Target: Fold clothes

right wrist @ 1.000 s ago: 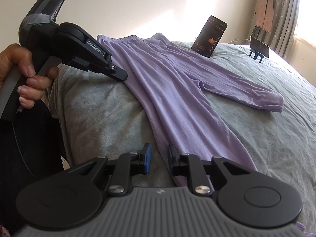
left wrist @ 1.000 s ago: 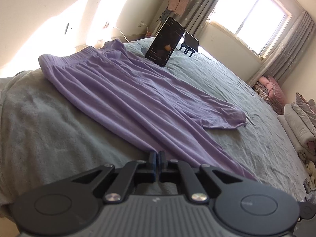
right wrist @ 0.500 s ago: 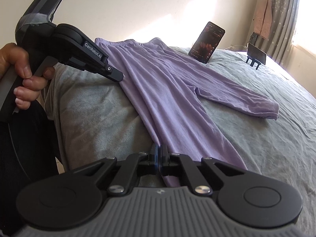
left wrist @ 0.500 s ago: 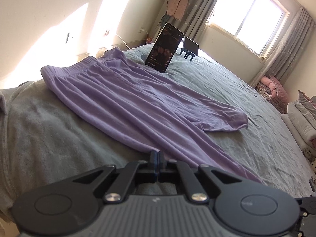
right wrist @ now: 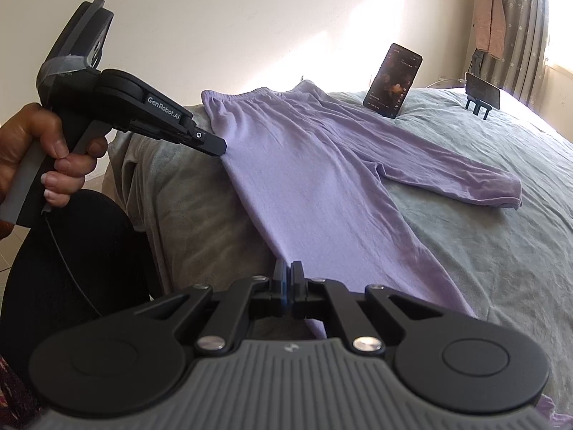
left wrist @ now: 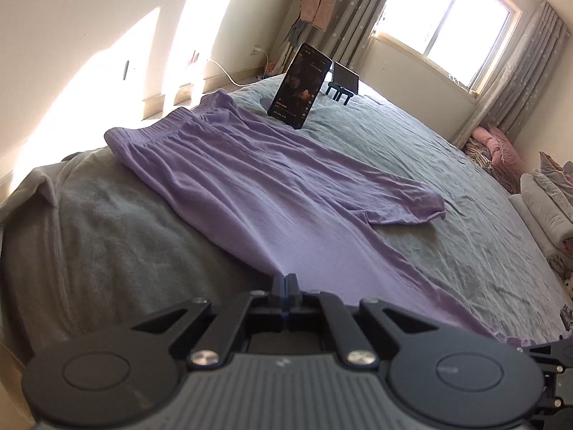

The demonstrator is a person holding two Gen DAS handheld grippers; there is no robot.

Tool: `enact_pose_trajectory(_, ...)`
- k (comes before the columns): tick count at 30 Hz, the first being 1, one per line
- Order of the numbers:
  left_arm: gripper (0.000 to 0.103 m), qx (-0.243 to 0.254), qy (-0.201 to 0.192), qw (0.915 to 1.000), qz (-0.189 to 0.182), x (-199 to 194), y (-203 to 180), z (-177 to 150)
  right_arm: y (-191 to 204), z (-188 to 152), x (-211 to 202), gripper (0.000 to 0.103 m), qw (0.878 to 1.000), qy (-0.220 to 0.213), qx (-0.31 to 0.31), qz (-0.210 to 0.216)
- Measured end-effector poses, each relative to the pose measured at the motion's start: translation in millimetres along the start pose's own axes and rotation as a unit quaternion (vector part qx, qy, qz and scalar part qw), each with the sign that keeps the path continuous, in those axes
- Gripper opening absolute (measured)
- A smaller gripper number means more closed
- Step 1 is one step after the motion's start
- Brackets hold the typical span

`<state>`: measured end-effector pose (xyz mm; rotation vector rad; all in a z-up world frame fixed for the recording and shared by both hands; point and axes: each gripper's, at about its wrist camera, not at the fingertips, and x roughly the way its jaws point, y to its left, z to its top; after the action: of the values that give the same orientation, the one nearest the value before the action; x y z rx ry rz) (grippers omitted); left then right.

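Purple trousers (left wrist: 268,193) lie flat along the near side of a grey bed (left wrist: 429,150), waistband at the far left and one leg angled off to the right. My left gripper (left wrist: 285,281) is shut on the trousers' near edge around the upper leg. In the right wrist view the trousers (right wrist: 315,186) run from far left to near right. There my right gripper (right wrist: 288,272) is shut on the same near edge, lower down the leg. A hand (right wrist: 46,150) holds the left gripper (right wrist: 216,148), whose tip pinches the cloth edge.
A dark phone (left wrist: 299,86) stands propped on the bed just past the trousers, with a second device on a small stand (left wrist: 343,80) behind it. Folded bedding (left wrist: 544,208) is piled off the bed's right side. The bed's near edge drops away at the left (right wrist: 150,193).
My right gripper's fingers, open a second ago, have shut on the trousers' edge. The left fingers have pressed fully together on the edge. Both grippers have shifted slightly along the cloth.
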<state>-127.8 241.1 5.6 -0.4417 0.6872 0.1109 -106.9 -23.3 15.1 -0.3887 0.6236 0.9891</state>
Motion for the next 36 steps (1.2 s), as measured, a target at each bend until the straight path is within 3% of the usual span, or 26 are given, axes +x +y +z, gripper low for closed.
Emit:
enact_pose_trajectory(18, 0.000, 0.011, 0.032, 0.9992, 0.020, 1.8, 7.1, -11.0, 5.4, -10.3, 18.1, 0.001, 0.999, 0.034, 0.015, 0.029)
enact_pose_trajectory(22, 0.001, -0.003, 0.030, 0.9995, 0.007, -1.0, 10.3, -8.9, 3.7, -11.2, 18.1, 0.008, 0.999, 0.030, 0.029, 0.030)
enact_pose_trajectory(24, 0.004, -0.015, 0.023, 0.9996, 0.004, -3.7, 14.6, -5.9, 2.4, -10.5, 15.5, 0.013, 0.999, 0.025, 0.037, 0.031)
enact_pose_trajectory(28, 0.016, -0.034, -0.007, 0.9993, 0.013, -7.3, 24.7, 5.0, 1.9, -7.3, 12.4, 0.013, 0.999, 0.017, 0.042, 0.030)
enact_pose_trajectory(36, 0.018, -0.102, -0.062, 0.9912, 0.058, 5.7, 57.1, 35.1, 12.2, 10.3, 23.2, 0.014, 0.999, 0.004, 0.029, 0.039)
